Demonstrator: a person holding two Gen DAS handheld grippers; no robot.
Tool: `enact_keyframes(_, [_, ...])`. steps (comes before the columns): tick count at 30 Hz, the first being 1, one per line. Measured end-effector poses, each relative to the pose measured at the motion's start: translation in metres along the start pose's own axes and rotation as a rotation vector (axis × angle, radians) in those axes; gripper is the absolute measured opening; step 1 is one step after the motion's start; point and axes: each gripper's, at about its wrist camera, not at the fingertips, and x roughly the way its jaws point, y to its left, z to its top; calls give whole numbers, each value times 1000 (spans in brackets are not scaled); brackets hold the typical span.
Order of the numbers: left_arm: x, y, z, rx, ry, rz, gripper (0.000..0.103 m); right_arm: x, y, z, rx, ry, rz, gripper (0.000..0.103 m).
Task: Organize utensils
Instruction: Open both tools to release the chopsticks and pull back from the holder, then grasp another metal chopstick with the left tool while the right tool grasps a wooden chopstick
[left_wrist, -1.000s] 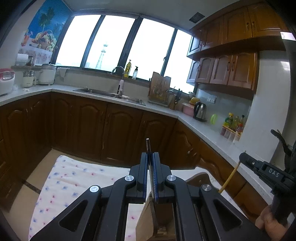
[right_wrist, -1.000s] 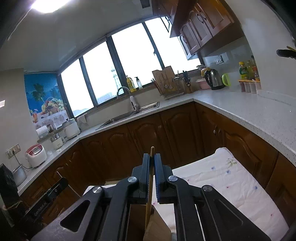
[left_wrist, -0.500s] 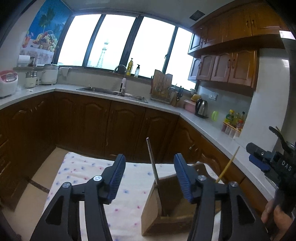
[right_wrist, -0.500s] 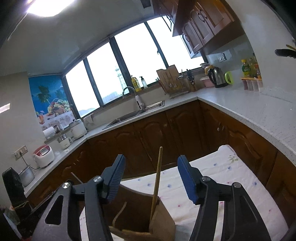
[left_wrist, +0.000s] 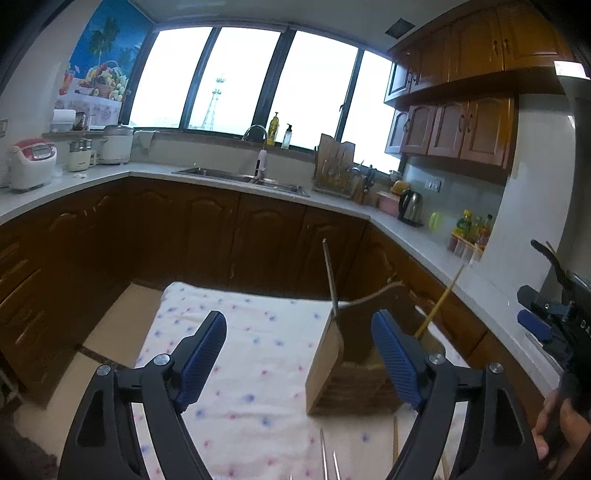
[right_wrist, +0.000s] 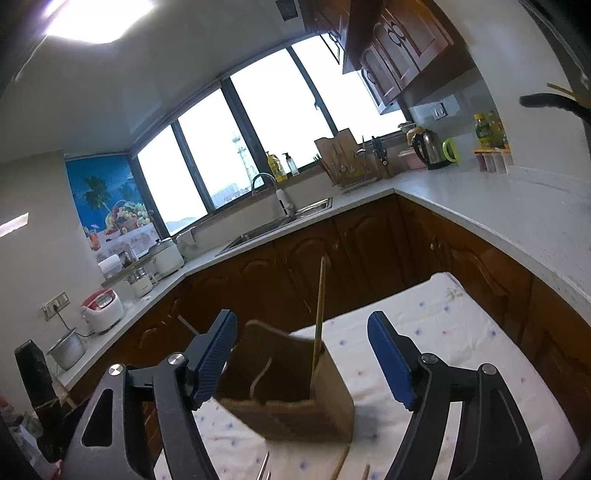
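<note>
Kitchen cabinets wrap behind a floral cloth (left_wrist: 258, 362). Left gripper (left_wrist: 299, 354) hangs with jaws opening, nothing between them; ahead to its right a brown box (left_wrist: 325, 365) holds a metal utensil (left_wrist: 330, 277). Right gripper (right_wrist: 301, 354) is also opening, empty, the box (right_wrist: 295, 417) just ahead, a wooden chopstick (right_wrist: 319, 302) upright inside.

One brown paper bag (right_wrist: 295, 402) stands on the floral cloth (right_wrist: 443, 332) with two utensils upright in it, one metal chopstick (left_wrist: 330, 277) and one bamboo chopstick (right_wrist: 319, 302), while several more lie at the cloth's near edge, too cut off to count.
</note>
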Motion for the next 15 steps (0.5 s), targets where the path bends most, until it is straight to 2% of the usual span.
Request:
enact_keyframes(8, [-39, 10, -14, -1, 38, 8, 83, -34, -4, -28, -9, 38, -23, 77])
enact_keyframes(15, [-68, 19, -33, -28, 105, 16, 84, -60, -10, -53, -2, 75, -46, 80])
